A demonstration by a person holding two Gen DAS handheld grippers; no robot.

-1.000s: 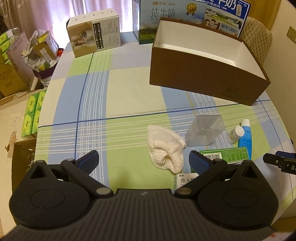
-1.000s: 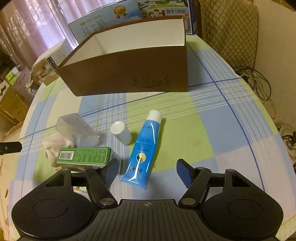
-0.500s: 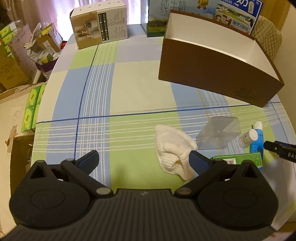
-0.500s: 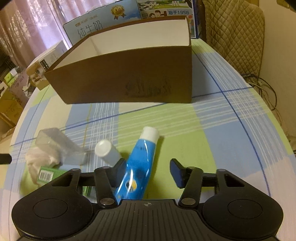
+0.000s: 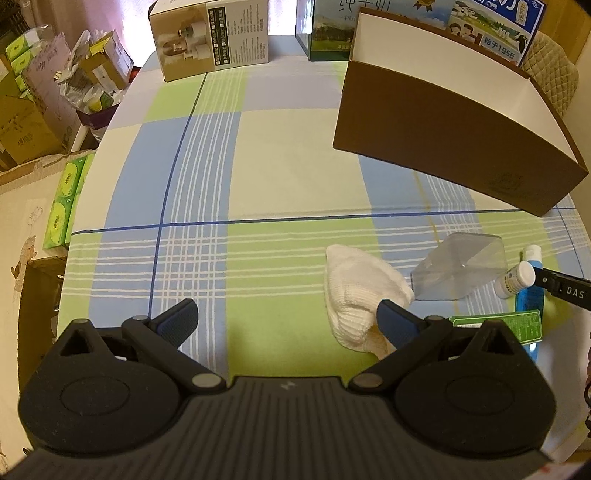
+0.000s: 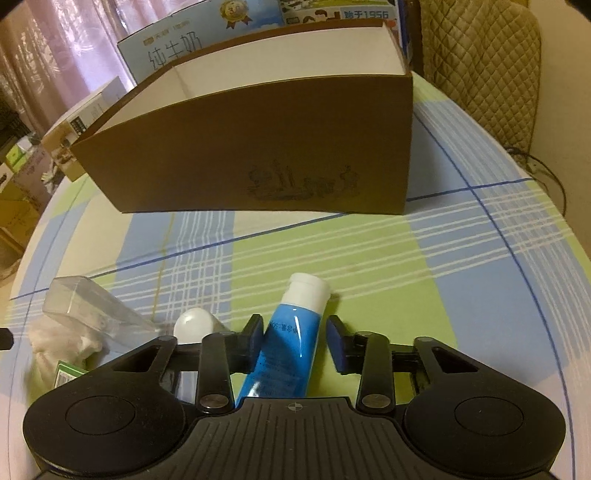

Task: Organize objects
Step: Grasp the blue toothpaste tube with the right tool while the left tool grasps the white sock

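A blue tube [image 6: 295, 317] with a white cap lies on the checked tablecloth, in front of the open brown cardboard box [image 6: 258, 147]. My right gripper [image 6: 294, 328] straddles the tube and its jaws are closing. The left pad touches the tube; a small gap remains at the right pad. A small white bottle [image 6: 194, 323], a clear plastic container [image 6: 85, 302], a white knitted cloth [image 5: 358, 291] and a green box [image 5: 517, 323] lie to the left. My left gripper [image 5: 286, 314] hangs wide open over the cloth's left side, holding nothing.
Milk cartons [image 5: 491, 29] stand behind the brown box [image 5: 443, 147], and a printed carton [image 5: 210, 37] stands at the table's far side. Cardboard boxes and green packs [image 5: 59, 206] are stacked off the table's left edge. A quilted chair [image 6: 480, 62] stands at the right.
My right gripper has come down and forward over the blue tube, and its jaws have narrowed around it. The left gripper has sunk a little and shifted left.
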